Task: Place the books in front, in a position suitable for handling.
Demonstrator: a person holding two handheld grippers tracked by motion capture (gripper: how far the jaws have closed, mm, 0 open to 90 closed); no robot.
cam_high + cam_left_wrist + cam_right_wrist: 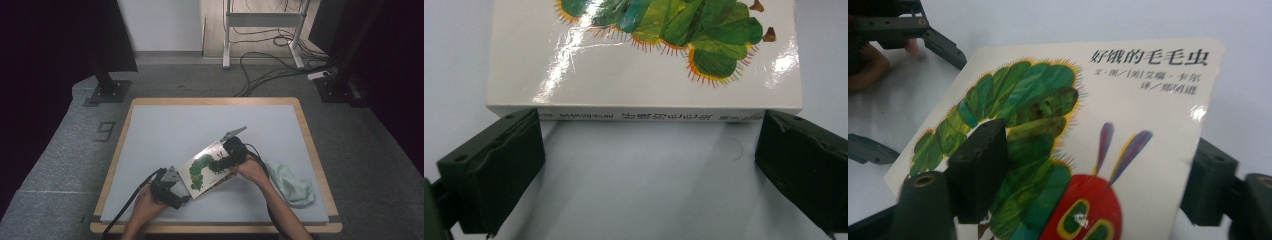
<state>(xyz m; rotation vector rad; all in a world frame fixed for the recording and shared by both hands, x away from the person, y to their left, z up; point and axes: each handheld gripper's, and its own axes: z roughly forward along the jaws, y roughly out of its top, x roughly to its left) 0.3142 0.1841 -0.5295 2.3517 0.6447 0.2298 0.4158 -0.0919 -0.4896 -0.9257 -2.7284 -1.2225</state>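
Note:
A picture book (205, 167) with a green caterpillar on its white cover lies slantwise near the table's front. My right gripper (227, 162) holds its right edge. In the right gripper view one jaw lies on the cover of the book (1128, 125) and the other sits behind its edge, so the right gripper (1093, 180) is shut on it. That side looks slightly raised. My left gripper (182, 190) stands open just short of the spine. In the left gripper view the book (644, 75) rests beyond the tips of the left gripper (644, 165), with bare table between the jaws.
A crumpled pale green cloth (295, 185) lies at the front right of the white table (210, 101). Beyond the table's far edge are dark stand bases and cables on the floor. The left gripper (923, 35) appears at the top left of the right gripper view.

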